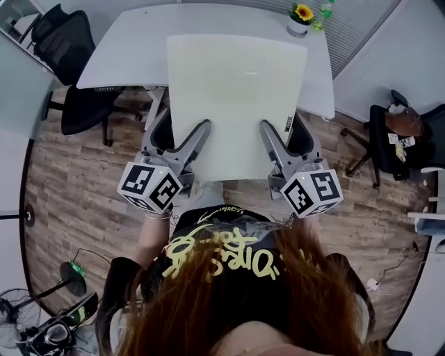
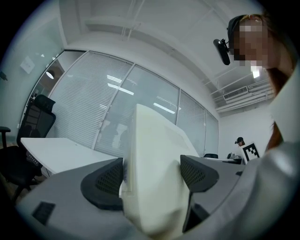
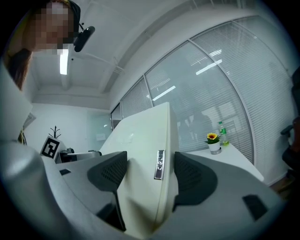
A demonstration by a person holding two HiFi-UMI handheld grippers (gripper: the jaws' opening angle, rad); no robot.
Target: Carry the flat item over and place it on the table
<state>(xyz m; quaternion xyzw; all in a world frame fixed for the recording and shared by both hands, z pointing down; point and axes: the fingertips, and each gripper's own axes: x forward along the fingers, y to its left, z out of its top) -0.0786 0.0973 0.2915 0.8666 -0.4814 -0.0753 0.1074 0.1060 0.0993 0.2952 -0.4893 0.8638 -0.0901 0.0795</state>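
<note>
Nearest the camera, the head view shows the person's reddish hair and a black shirt (image 1: 222,254) with yellow print. Just ahead of it are the two marker cubes. The left gripper (image 1: 197,136) and the right gripper (image 1: 268,133) reach forward side by side, each holding the near edge of the flat item (image 1: 236,83), a cream-white rectangular panel. In the left gripper view the dark textured fingers (image 2: 105,183) are closed on the panel's edge, one pad pressed to each face. In the right gripper view the fingers (image 3: 193,176) clamp the panel in the same way, and a small silver label (image 3: 159,165) on the panel's edge sits between them. The panel is carried by its near edge between the two grippers. In the head view its far part covers the middle of the white tabletop (image 1: 132,42), and whether it touches that surface cannot be told. Wood-pattern floor (image 1: 76,181) shows below the grippers, with a fan (image 1: 17,327) at the lower left. A black office chair (image 1: 66,49) stands at the tabletop's left and another chair (image 1: 396,135) is off to the right. At the far right corner of the tabletop stand a potted sunflower (image 1: 301,17) and, just beside it, a green bottle (image 1: 322,12). Behind them runs a glass wall with blinds (image 3: 220,79).
</note>
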